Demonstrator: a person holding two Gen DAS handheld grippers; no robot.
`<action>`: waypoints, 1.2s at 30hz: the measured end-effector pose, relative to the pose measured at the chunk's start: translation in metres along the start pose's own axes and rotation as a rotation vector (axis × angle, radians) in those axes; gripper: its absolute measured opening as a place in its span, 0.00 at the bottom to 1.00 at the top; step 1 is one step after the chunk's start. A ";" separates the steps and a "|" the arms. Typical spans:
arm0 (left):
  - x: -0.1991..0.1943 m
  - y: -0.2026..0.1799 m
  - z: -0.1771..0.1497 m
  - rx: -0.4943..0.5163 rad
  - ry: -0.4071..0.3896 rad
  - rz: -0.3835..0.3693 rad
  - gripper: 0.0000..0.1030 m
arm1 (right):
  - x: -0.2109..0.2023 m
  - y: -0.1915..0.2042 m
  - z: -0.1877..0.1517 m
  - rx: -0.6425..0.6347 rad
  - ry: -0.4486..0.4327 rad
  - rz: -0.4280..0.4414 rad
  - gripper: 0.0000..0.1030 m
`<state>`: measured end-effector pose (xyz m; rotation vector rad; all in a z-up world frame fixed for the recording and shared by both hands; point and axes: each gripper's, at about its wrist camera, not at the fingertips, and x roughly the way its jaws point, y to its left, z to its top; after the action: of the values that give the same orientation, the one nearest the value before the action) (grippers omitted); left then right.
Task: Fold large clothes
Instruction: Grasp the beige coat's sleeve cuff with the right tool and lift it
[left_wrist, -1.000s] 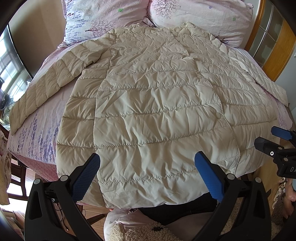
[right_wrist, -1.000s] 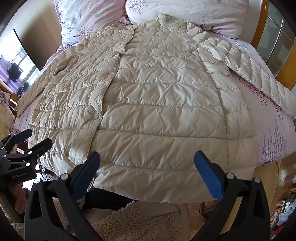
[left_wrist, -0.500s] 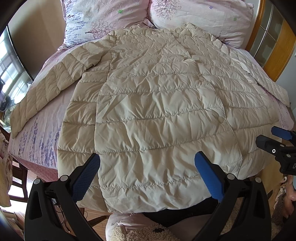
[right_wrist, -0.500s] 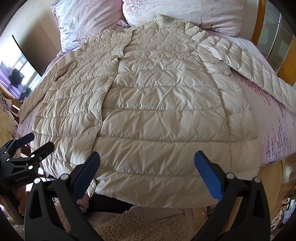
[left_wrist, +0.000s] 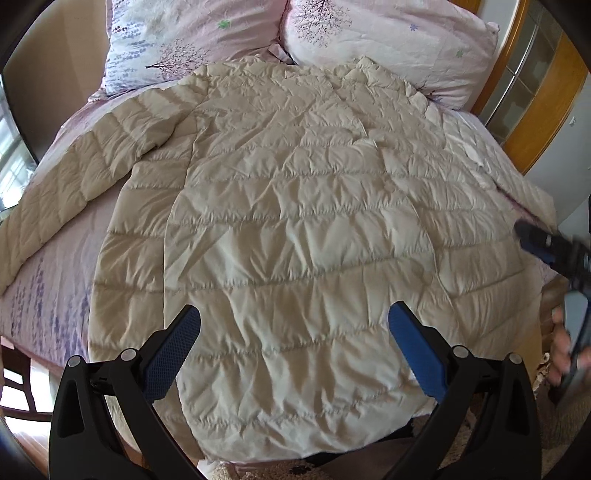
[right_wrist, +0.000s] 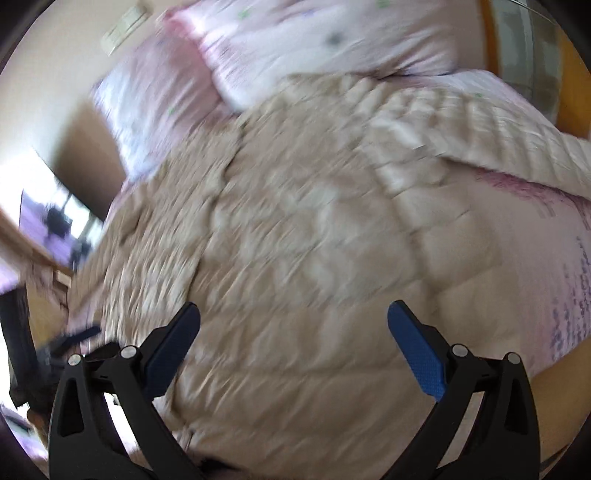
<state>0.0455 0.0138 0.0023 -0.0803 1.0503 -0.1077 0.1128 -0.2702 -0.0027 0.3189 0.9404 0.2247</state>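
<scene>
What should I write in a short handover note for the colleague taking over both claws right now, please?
Left claw: open, empty, above the hem of the jacket.
Right claw: open, empty, over the jacket's right half; its view is motion-blurred.
Jacket: beige quilted, spread flat on the bed, collar towards the pillows, both sleeves spread out to the sides, hem hanging over the near edge.
Done: jacket laid out; no fold visible.
Left: all folding, probably sleeves inward first, then the body.
</scene>
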 end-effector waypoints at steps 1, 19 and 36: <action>0.001 0.001 0.002 -0.004 -0.002 -0.005 0.99 | -0.004 -0.017 0.010 0.056 -0.030 -0.011 0.98; 0.019 0.055 0.064 -0.135 -0.098 -0.095 0.99 | -0.054 -0.320 0.050 0.965 -0.323 -0.163 0.48; 0.031 0.055 0.104 -0.107 -0.220 -0.169 0.99 | -0.055 -0.310 0.080 0.809 -0.401 -0.429 0.05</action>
<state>0.1535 0.0660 0.0205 -0.2725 0.8277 -0.1918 0.1626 -0.5902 -0.0304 0.8547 0.6406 -0.6172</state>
